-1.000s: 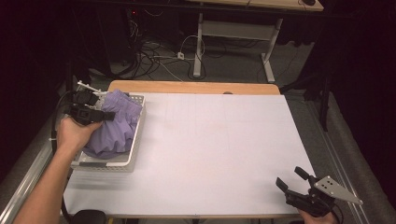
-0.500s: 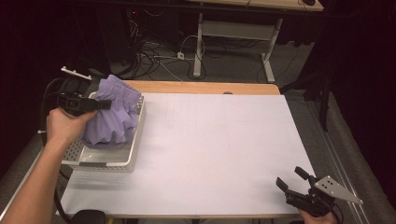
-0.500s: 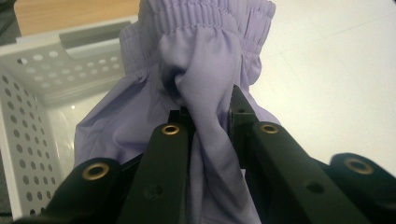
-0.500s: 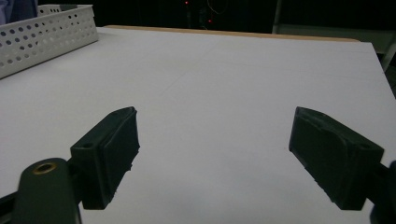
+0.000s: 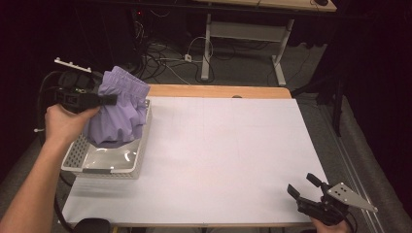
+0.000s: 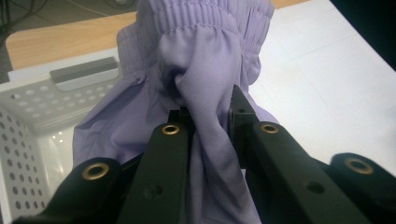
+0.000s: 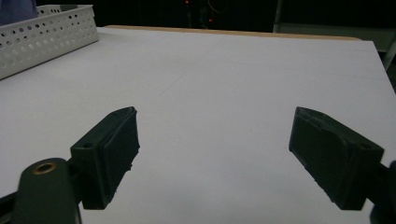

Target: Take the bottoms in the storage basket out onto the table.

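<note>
A lilac garment with an elastic waistband [image 5: 119, 111] hangs above the white perforated basket [image 5: 77, 160] at the table's left. My left gripper [image 5: 112, 100] is shut on a fold of it. In the left gripper view the cloth [image 6: 205, 70] is pinched between the black jaws [image 6: 208, 114], and its waistband stands up above them. My right gripper [image 5: 303, 187] rests at the table's near right corner with its jaws wide apart. In the right gripper view nothing lies between its fingers [image 7: 112, 149], just the white tabletop [image 7: 219, 93].
The white table surface [image 5: 228, 145] stretches between the basket and the right gripper. A wooden strip [image 5: 218, 91] borders the far edge. Behind it are desk legs [image 5: 209, 43] and cables on a dark floor. The basket's bottom [image 5: 104, 158] shows bare below the cloth.
The left hand has lifted the lilac garment up out of the basket, so the cloth hangs higher and the basket floor shows. The right gripper has not moved.
</note>
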### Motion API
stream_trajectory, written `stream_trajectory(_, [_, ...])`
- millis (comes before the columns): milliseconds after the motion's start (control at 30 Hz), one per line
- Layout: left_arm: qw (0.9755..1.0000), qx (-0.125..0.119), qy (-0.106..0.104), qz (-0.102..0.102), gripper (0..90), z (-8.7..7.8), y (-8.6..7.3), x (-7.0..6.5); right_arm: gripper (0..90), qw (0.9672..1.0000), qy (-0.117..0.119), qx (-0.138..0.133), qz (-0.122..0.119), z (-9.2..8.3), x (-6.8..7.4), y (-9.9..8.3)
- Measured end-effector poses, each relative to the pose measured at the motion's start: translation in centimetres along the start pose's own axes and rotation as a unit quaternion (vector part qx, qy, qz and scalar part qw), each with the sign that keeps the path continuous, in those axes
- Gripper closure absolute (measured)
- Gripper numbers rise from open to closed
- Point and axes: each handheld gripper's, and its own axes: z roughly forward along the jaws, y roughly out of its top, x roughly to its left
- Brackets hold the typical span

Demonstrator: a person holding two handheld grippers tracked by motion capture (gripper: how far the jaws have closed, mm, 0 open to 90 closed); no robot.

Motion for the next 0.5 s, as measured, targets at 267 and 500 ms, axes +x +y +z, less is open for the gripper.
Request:
stream_trajectory(267, [0.9995,-0.013,-0.021,0.018,79.1,-0.3,0.9,-1.6,16.7,1.0,-0.001,0.0,0.001,0.0,0.0,0.0])
stream_trajectory(500, [0.9985,-0.023,-0.035,0.037,79.1,-0.3,1.5,-3.1,16.7,1.0,0.002,-0.001,-0.001,0.0,0.0,0.0])
